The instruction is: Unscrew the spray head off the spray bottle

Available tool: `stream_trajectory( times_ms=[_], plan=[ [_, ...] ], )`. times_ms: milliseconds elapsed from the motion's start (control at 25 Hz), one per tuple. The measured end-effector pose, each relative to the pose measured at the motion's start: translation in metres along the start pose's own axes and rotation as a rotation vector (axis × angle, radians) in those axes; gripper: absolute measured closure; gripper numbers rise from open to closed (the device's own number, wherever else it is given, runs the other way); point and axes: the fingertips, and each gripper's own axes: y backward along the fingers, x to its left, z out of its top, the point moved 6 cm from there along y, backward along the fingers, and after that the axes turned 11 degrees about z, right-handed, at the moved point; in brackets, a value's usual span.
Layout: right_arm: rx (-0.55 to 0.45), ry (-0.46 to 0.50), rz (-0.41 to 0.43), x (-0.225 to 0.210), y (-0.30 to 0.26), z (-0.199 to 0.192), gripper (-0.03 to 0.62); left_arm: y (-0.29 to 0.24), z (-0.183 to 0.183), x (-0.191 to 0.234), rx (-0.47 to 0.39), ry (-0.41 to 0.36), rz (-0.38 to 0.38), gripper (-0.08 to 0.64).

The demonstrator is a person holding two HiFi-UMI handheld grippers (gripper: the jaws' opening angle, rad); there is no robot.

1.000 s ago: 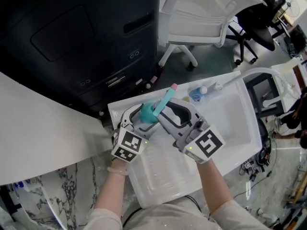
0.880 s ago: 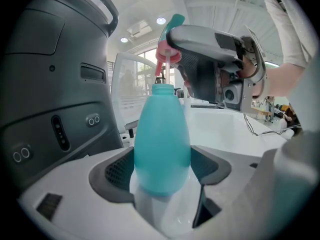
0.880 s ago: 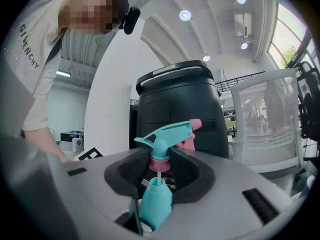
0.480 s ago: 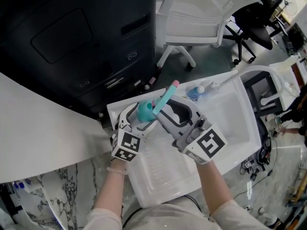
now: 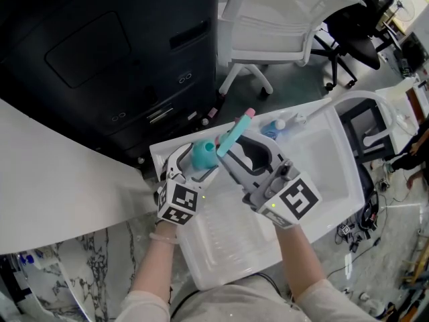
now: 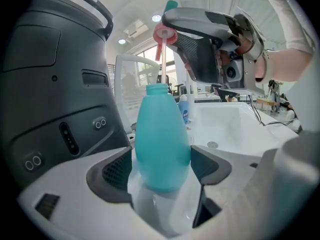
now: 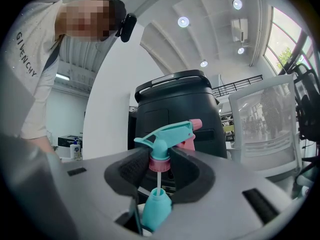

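Sink (image 5: 333,177) — one bottle (image 5: 203,154), one head (image 5: 232,138).

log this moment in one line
left gripper: shut on spray bottle | right gripper: shut on spray head | head: off neck, tube in bottle mouth

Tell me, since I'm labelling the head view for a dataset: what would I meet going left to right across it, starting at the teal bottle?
teal bottle → spray head → blue-labelled bottle → black office chair
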Motion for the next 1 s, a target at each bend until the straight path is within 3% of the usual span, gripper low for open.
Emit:
stream_trajectory(
  times_ms=[360, 1000],
  plan=[
    [-0.014, 0.02, -0.008, 0.003, 0.0, 0.015, 0.457, 0.014, 0.014, 0.008, -0.044, 0.062, -0.01, 0.204],
    [-0.067, 0.091, -0.077, 0.007, 0.009, 0.054, 0.457, 0.057, 0.038, 0.013, -0.129, 0.055, 0.013, 0.204]
  ],
)
